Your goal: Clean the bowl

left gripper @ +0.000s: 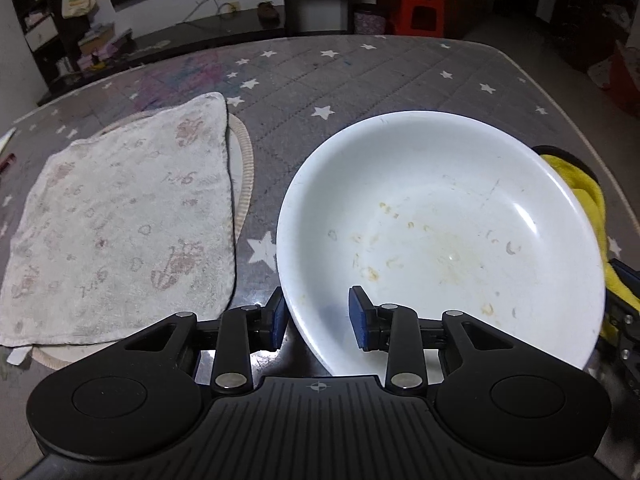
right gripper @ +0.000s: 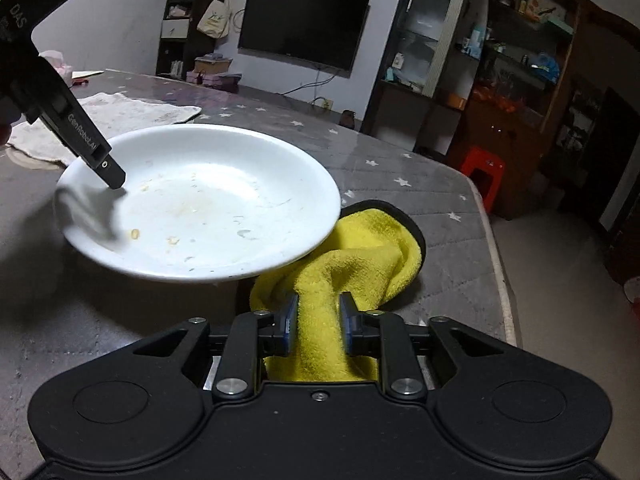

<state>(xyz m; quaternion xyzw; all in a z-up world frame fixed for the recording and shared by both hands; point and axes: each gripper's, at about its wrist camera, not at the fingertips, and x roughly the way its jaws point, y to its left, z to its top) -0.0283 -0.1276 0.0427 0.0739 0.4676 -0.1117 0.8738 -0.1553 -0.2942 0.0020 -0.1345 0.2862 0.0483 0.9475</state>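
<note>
Our left gripper (left gripper: 318, 318) had its blue-padded jaws clamped across the near rim of the bowl (left gripper: 440, 216), one pad inside, one outside. Our right gripper (right gripper: 318, 322) held a fluffy yellow cloth (right gripper: 340, 276) bunched between its jaws, though we could not be sure how firmly the pads pressed. The bowl was wide, shallow, round, glossy white, smeared with yellowish residue and crumbs; it was tipped up off the table (left gripper: 380, 80), its far edge raised over the cloth. The table wore a grey quilted cover with white stars. Left of the bowl lay a worn, flat, pale towel (left gripper: 120, 220) with faded prints. The left tool's arm read "GenRobot.AI".
</note>
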